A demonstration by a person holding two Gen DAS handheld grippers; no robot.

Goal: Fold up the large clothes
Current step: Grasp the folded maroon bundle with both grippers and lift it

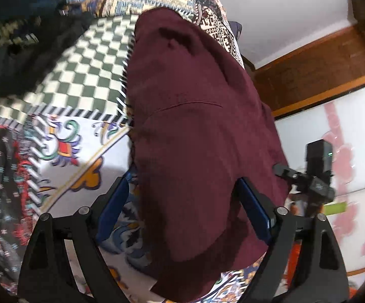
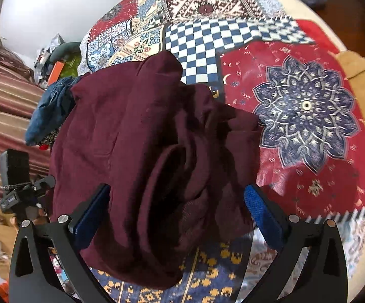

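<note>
Patchwork bedspread [image 2: 296, 116] fills most of both views: a blue-and-white checked panel at upper centre of the right wrist view, a red panel with a blue flower medallion on the right, and a green checked panel at upper left of the left wrist view. White wall and brown wood trim [image 1: 316, 70] sit at the upper right of the left view.

Next in size is the maroon garment [image 2: 142, 151], bunched and creased, running from the middle of each frame down to the bottom between the fingers. A blue denim piece [image 2: 48, 111] pokes out at its left edge in the right view.

Left gripper [image 1: 182, 209] and right gripper [image 2: 175, 217] each have their blue pads spread wide with cloth between them. The pads look apart from the fabric rather than pinching it, though folds hide the contact.

Risk, as I judge it: with jaws this wide, the heavy cloth could slump into a heap, spoiling any crease. Motion blur suggests haste, which would worsen that.
</note>
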